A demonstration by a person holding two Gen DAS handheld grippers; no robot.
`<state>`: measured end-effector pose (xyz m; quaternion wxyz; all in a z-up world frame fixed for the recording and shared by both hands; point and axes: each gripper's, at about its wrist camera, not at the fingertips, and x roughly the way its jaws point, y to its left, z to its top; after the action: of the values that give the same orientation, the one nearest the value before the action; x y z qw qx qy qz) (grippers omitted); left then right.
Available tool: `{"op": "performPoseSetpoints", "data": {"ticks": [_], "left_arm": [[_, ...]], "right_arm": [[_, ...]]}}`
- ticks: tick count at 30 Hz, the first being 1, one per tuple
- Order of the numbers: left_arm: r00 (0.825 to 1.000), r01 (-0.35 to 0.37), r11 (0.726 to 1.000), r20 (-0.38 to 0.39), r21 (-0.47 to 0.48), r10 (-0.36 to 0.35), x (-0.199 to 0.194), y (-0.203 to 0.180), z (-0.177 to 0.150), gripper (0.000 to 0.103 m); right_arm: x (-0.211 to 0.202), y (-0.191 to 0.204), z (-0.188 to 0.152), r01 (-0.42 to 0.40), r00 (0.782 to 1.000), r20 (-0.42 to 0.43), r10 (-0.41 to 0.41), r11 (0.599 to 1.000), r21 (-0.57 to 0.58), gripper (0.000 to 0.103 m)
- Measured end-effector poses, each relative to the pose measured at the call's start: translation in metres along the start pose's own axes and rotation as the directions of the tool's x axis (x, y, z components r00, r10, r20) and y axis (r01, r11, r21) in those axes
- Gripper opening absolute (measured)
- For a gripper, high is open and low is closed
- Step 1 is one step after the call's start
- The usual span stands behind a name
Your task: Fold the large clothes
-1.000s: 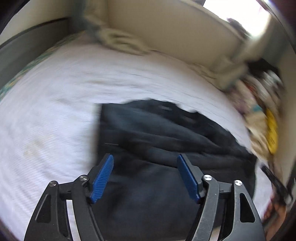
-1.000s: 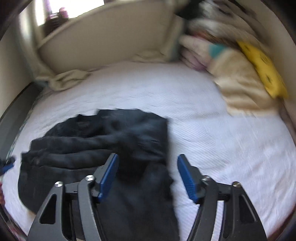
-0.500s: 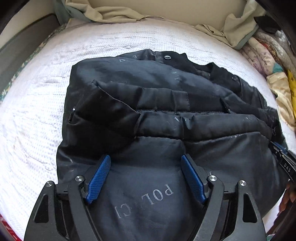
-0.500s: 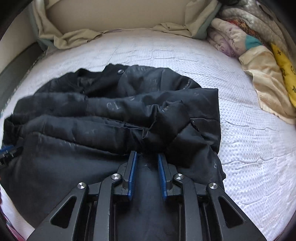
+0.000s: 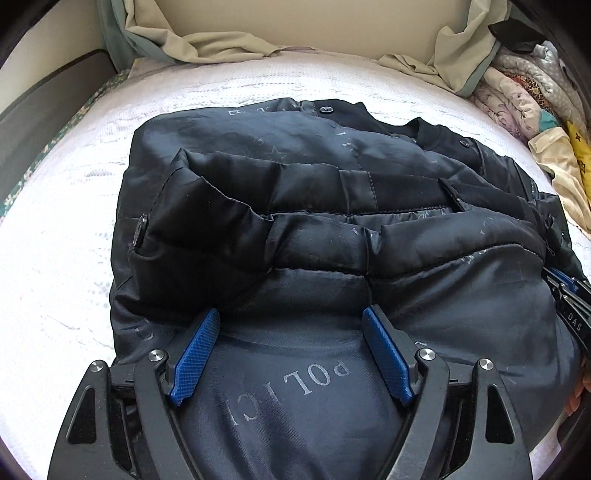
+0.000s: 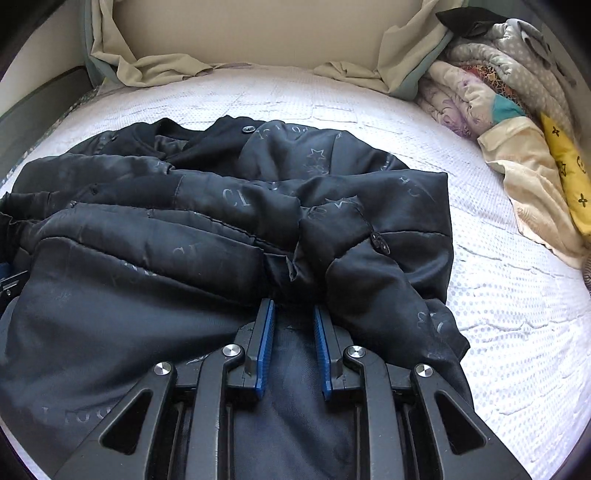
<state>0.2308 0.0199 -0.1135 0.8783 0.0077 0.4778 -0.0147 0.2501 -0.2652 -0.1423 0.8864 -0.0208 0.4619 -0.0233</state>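
Black jacket point(image 5: 332, 229) lies bunched on the white bed point(image 5: 55, 266).

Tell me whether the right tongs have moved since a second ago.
Yes. The right tongs have come down and in toward the black jacket: the beige headboard and white bedspread sit higher and closer, and the jaws now stand narrow.

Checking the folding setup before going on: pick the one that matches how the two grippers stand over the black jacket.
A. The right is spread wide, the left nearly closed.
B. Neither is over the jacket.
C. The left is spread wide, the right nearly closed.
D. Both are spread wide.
C: the left gripper has its blue pads far apart over the black jacket, while the right gripper shows only a narrow gap with jacket fabric in it.
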Motion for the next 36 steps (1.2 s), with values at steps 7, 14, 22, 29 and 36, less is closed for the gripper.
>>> {"op": "performPoseSetpoints", "data": {"ticks": [7,14,22,29,36], "left_arm": [[0.997,0.018,0.999,-0.071,-0.039,-0.021,-0.017,0.008,0.016,0.084],[0.997,0.055,0.998,0.050,0.014,-0.055,-0.077,-0.012,0.023,0.089],[0.994,0.101,0.978,0.014,0.182,-0.106,-0.066,-0.069,0.002,0.094],[0.997,0.061,0.990,-0.048,0.127,-0.055,-0.024,-0.064,-0.010,0.103],[0.996,0.061,0.990,-0.067,0.124,-0.053,-0.028,-0.059,-0.008,0.103]], "right_arm": [[-0.002,-0.025,0.013,-0.140,0.988,-0.049,0.149,0.979,0.148,0.016],[-0.059,-0.041,0.032,-0.208,0.978,0.027,0.208,0.951,0.228,0.051],[-0.087,0.042,0.028,-0.299,0.953,0.031,0.300,0.954,-0.037,0.051],[-0.034,0.067,0.004,-0.208,0.976,-0.084,0.200,0.973,-0.104,0.051],[-0.017,0.059,0.000,-0.247,0.965,-0.102,0.241,0.967,-0.055,0.051]]}}
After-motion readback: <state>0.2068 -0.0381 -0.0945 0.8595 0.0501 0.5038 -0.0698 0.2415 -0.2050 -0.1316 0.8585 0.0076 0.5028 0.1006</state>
